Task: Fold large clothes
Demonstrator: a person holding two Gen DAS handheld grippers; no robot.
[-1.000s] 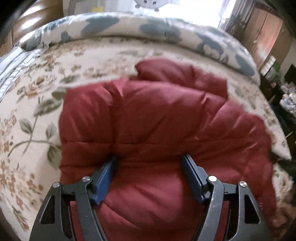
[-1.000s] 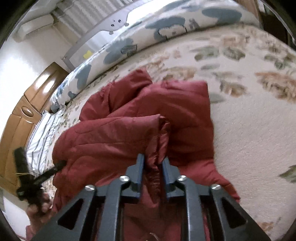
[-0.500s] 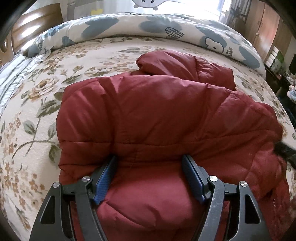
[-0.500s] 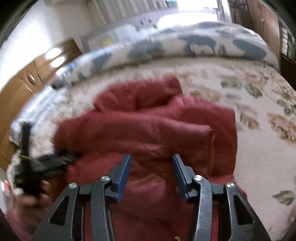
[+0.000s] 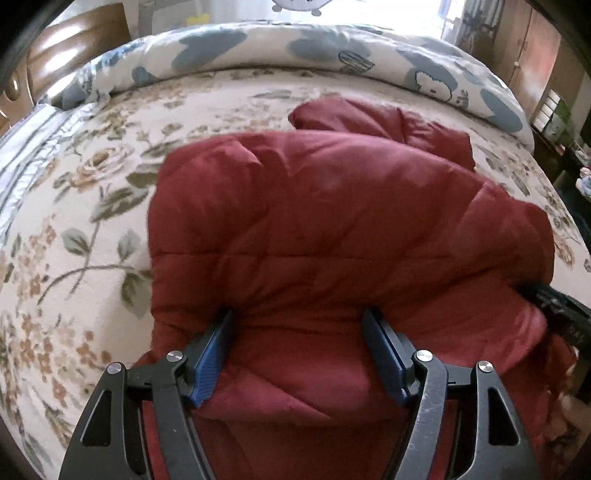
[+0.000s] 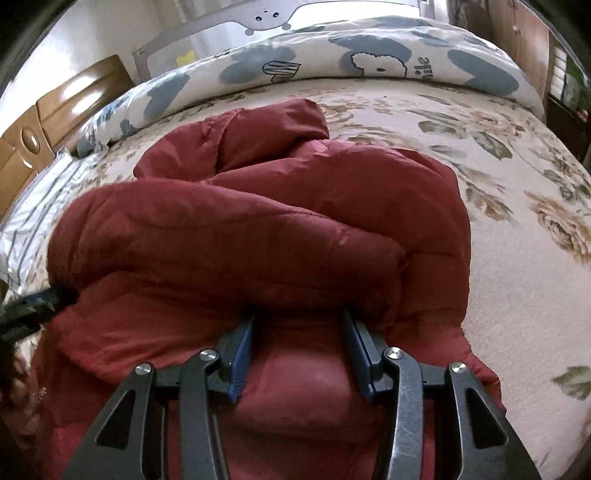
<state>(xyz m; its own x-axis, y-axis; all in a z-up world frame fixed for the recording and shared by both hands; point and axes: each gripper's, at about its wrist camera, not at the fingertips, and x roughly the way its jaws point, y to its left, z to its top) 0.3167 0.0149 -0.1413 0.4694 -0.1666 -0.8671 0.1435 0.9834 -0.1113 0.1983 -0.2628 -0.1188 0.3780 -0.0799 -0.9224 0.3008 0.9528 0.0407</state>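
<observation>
My left gripper jaws clamp wide on the jacket; right gripper jaws, half-open, straddle a fold; quilt reads "ile".

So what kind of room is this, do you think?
Most likely a bedroom: the red padded jacket lies on a bed with a floral bedspread, a rolled quilt and a wooden headboard.

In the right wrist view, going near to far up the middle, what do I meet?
Right gripper → red padded jacket → floral bedspread → rolled blue-and-white duvet → grey bed rail.
</observation>
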